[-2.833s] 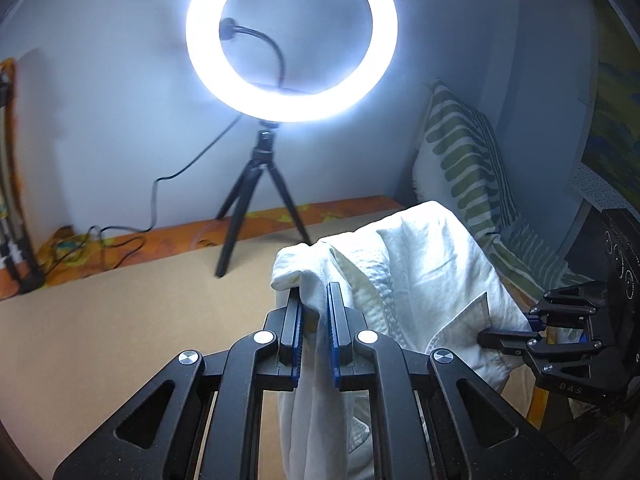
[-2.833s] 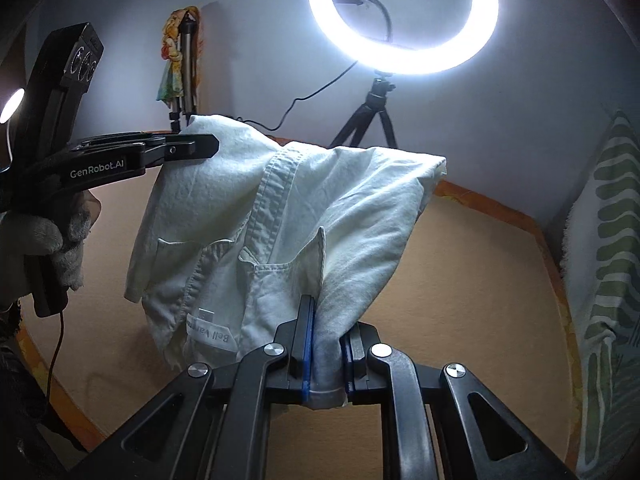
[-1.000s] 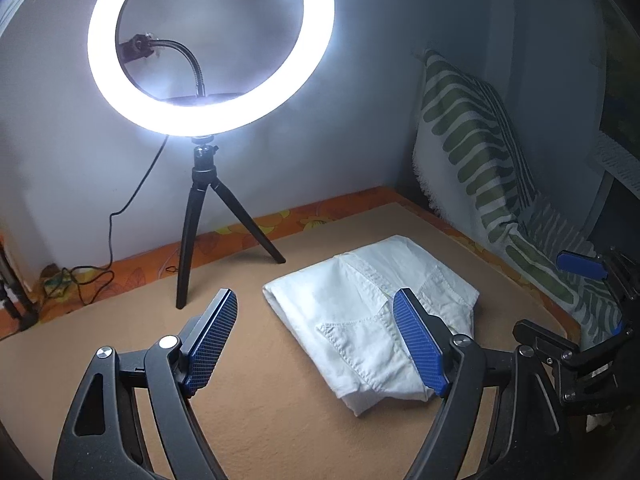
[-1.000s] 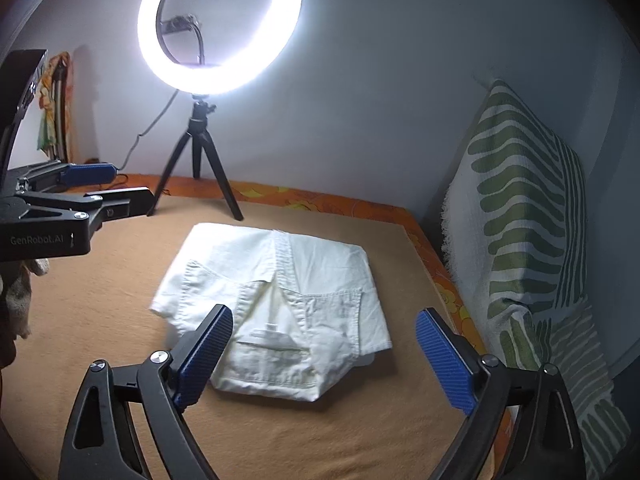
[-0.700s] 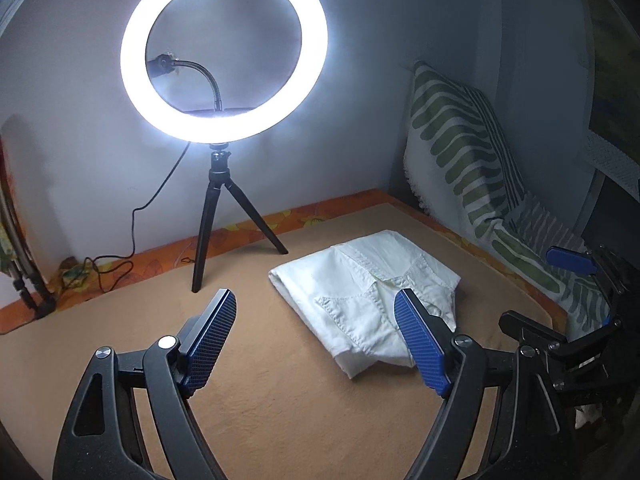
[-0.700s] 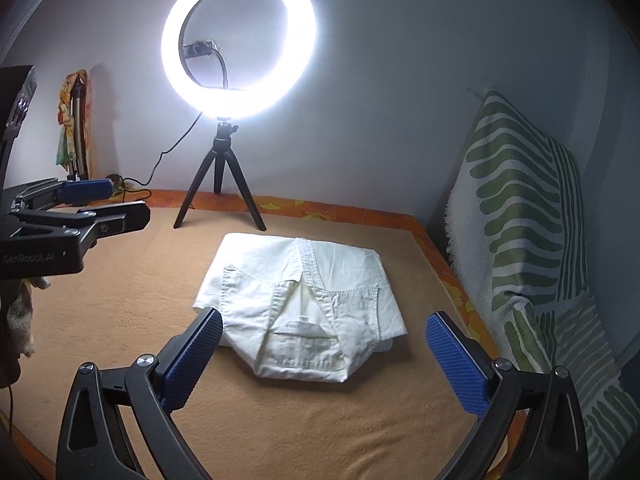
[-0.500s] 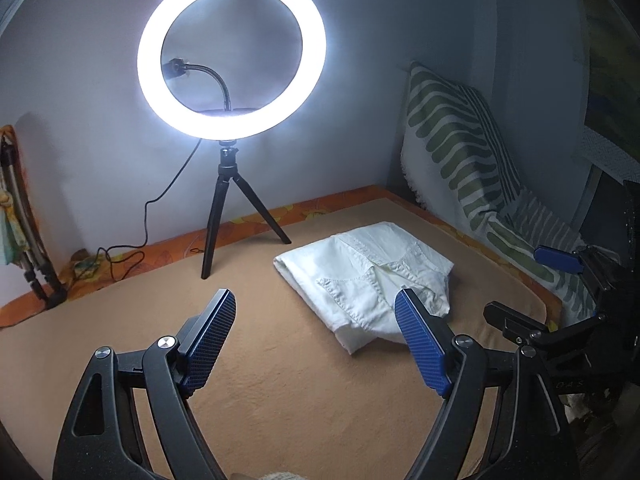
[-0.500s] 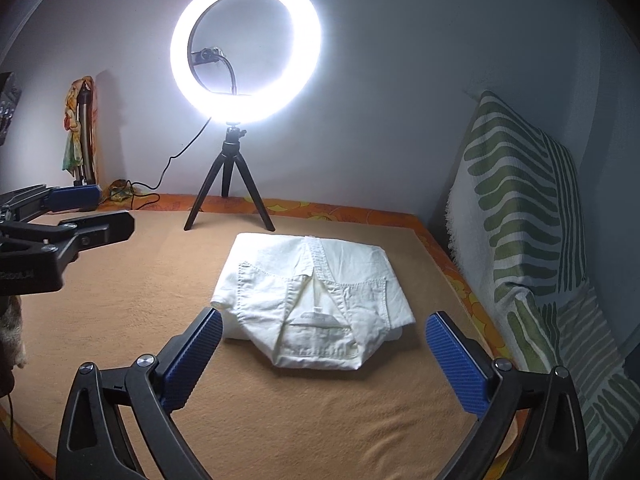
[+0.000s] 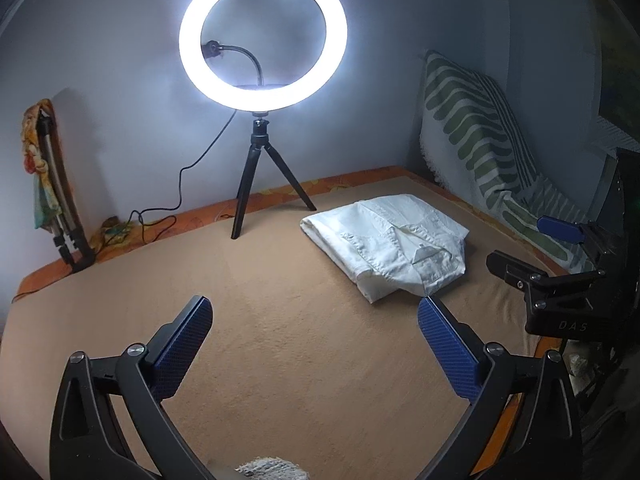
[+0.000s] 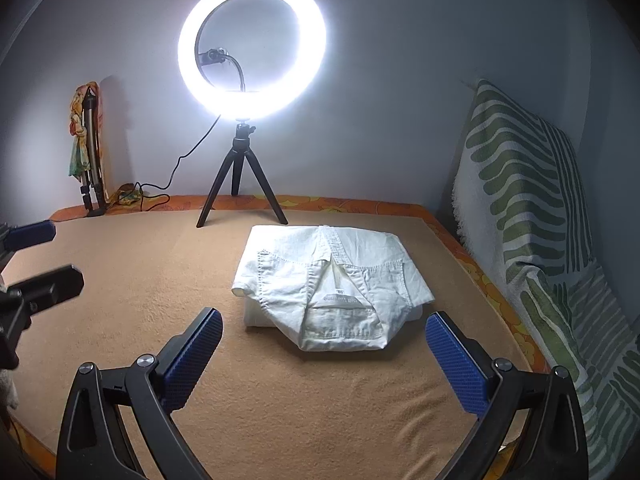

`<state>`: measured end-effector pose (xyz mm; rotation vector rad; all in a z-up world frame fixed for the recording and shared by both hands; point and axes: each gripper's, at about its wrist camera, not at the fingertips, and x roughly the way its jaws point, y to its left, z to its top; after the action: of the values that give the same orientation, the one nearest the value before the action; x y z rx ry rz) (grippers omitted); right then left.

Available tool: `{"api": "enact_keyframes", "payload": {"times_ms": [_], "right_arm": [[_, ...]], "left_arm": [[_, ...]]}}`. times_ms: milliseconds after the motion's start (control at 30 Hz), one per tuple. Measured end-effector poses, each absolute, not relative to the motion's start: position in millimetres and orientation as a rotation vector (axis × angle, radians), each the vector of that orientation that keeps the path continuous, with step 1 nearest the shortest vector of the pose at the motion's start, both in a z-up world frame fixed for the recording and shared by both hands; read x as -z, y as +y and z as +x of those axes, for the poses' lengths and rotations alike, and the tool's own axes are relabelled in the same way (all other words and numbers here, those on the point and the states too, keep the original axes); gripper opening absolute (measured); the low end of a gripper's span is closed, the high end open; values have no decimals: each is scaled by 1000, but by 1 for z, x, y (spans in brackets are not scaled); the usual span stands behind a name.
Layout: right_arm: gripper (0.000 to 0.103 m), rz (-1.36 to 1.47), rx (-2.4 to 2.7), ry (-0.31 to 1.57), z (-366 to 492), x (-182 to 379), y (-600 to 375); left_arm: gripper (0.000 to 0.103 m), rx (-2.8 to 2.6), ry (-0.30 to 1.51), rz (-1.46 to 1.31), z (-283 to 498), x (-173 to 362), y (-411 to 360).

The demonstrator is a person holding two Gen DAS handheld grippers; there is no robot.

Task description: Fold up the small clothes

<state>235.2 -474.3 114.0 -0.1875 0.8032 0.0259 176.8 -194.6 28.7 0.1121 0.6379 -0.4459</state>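
Looking down both wrist cams, I had the white shirt (image 10: 332, 288) lying folded on the tan blanket (image 10: 160, 280), collar and label side up, a bit right of the middle and closer to the back edge than to me. It sat just in front of the tripod (image 10: 240, 184) holding the lit ring light (image 10: 252, 46), not touching the legs as far as I could tell.

My left gripper (image 9: 316, 344) was spread wide with nothing in it, both blue pads hanging over bare blanket, and the shirt was ahead and off to its right, well apart from the tips. My right gripper (image 10: 324, 352) was just as wide open and also had hold of nothing; the near hem of the shirt sat between its two pads in that view, but beyond the tips with a gap.

From the right cam I could see the left gripper poking in at the left edge, and the left cam caught the right one at its right edge.

A green striped pillow (image 10: 528, 184) leaned against the wall on the right, beside the blanket. A cable (image 9: 180, 188) ran from the light down to the back left corner.
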Motion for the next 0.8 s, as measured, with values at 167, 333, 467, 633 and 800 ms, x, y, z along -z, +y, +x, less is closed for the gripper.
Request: {"api": "enact_keyframes", "payload": {"times_ms": [167, 333, 467, 633, 800], "right_arm": [[103, -178, -20, 787, 235, -116, -475], [103, -192, -16, 772, 233, -117, -474], [103, -211, -15, 766, 230, -117, -473], [103, -218, -16, 764, 228, -117, -473], [103, -218, -18, 764, 228, -117, -473]], "left_arm": [[102, 461, 637, 112, 168, -26, -193], [102, 482, 624, 126, 160, -28, -195], [102, 489, 617, 126, 154, -31, -195], [102, 495, 607, 134, 149, -33, -195], [102, 490, 598, 146, 148, -31, -193]]}}
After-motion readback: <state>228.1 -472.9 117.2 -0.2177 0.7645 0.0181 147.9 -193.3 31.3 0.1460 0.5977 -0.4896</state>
